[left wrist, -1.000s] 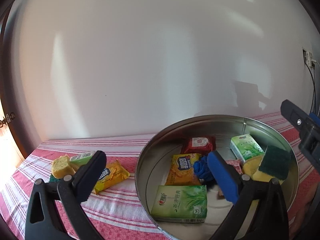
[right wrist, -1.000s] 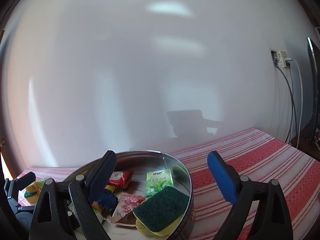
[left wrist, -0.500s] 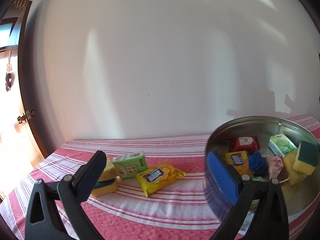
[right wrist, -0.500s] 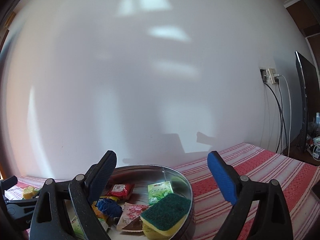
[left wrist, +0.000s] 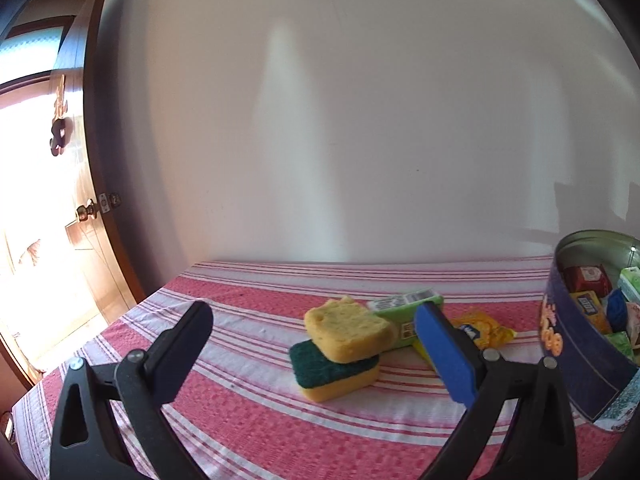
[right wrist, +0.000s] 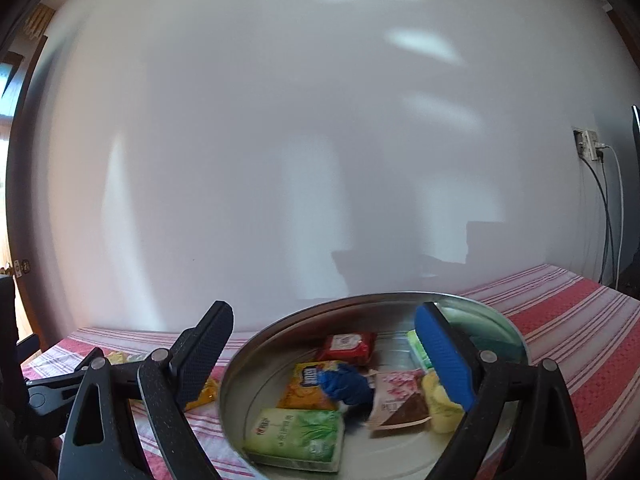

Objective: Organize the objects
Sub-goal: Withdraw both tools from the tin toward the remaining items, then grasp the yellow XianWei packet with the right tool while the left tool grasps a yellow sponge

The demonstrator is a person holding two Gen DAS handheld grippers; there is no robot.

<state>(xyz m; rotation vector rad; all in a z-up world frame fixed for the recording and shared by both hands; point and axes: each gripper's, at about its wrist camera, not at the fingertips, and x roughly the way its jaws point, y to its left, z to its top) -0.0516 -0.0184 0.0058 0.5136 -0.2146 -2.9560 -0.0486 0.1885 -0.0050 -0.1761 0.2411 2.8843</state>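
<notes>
Sponges lie stacked on the worktop [left wrist: 248, 432], which wears a red-and-white striped cloth: a plain yellow sponge [left wrist: 347, 329] rests tilted on top of a green-topped sponge [left wrist: 334, 369]. Just behind them, touching, a green carton [left wrist: 404, 312]; right of that a yellow snack packet [left wrist: 482, 330], partly hidden by the blue pad. Left gripper [left wrist: 312, 346] sits near and low over the cloth, jaws released and spread wide, nothing between them; sponges show in the gap, farther off.

Round tin [left wrist: 580, 364] stands at far right in the left view, dark blue outside, metal inside. Right gripper [right wrist: 324, 354] hovers at its near rim, jaws wide apart and empty. Inside the tin [right wrist: 256, 364]: red packet [right wrist: 347, 346] at the far side, yellow biscuit packet [right wrist: 310, 386], blue bundle [right wrist: 347, 387], pink-flowered packet [right wrist: 396, 398], green tissue pack [right wrist: 296, 436] nearest. Another sponge [right wrist: 438, 406] shows right of these, partly behind the blue pad.

White wall behind; door [left wrist: 86, 184] at far left.
</notes>
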